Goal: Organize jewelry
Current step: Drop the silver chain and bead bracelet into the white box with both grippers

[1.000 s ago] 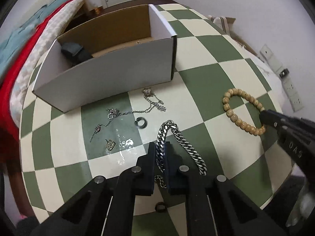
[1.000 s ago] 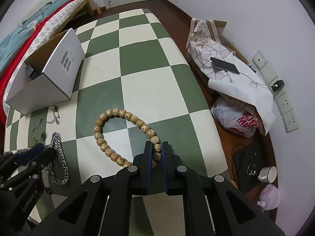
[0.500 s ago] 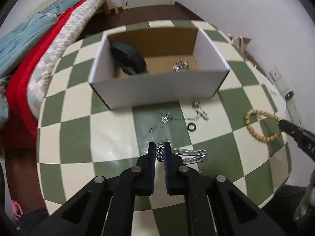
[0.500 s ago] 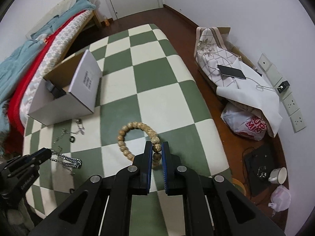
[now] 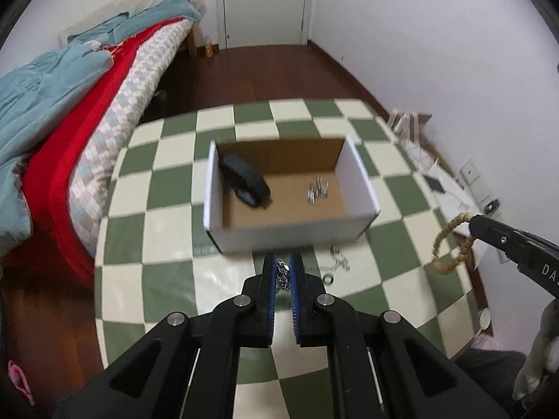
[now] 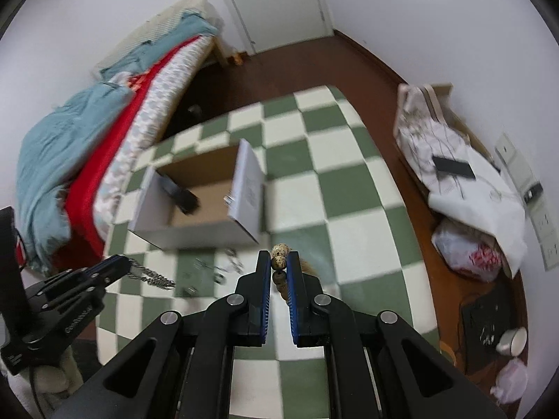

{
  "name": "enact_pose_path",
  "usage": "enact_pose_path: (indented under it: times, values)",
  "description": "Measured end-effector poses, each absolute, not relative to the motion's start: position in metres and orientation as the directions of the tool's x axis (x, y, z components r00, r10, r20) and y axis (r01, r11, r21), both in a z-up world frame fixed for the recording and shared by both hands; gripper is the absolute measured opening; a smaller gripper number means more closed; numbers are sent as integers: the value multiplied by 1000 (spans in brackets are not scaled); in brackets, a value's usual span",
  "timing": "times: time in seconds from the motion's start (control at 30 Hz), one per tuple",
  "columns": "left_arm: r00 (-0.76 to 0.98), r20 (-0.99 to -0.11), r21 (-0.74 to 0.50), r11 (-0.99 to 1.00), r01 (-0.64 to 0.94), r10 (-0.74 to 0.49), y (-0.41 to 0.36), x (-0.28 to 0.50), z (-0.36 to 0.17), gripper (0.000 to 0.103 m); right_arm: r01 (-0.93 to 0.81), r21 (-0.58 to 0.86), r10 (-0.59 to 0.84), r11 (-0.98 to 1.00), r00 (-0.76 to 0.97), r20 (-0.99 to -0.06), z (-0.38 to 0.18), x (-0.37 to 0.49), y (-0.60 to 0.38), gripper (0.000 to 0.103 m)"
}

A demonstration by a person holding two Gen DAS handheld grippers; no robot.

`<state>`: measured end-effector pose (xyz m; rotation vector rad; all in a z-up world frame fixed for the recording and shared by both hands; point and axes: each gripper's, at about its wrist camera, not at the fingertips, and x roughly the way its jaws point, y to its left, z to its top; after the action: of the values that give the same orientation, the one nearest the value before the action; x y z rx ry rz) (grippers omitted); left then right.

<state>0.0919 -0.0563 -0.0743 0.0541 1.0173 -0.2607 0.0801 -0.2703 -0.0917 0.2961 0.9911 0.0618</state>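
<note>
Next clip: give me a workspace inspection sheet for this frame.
Surface: green-and-cream checked table.
Job's things: open cardboard box holding a black item and small silver pieces; thin chains and a ring loose before it.
Clutter: nothing seen on the table.
Grippers: left gripper shut on silver chain; right gripper shut on bead bracelet, both lifted.
Cables: a white one by the phone.
Surroundings: bed, door, wall sockets.
</note>
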Motion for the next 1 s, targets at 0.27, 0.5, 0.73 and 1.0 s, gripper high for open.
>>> enact_pose_path:
  times: [0.27, 0.5, 0.73, 1.0]
  values:
    - [547, -806, -91, 961, 260, -225, -49, 130, -30, 5, -3, 288, 235, 958, 583, -778, -45, 127, -239, 9]
    - [502, -838, -91, 962, 258, -214, -49, 175, -43, 5, -35, 299, 272, 954, 526, -806, -55, 184, -209, 9]
    - [415, -883, -131, 964, 231, -219, -39, 199, -79, 5, -28, 334, 313, 942, 432, -846, -95, 218, -193, 10]
    - [351, -909, -184, 971, 153, -227, -25, 209, -104, 6, -10, 354, 341, 935, 295, -892, -134, 236, -187, 10]
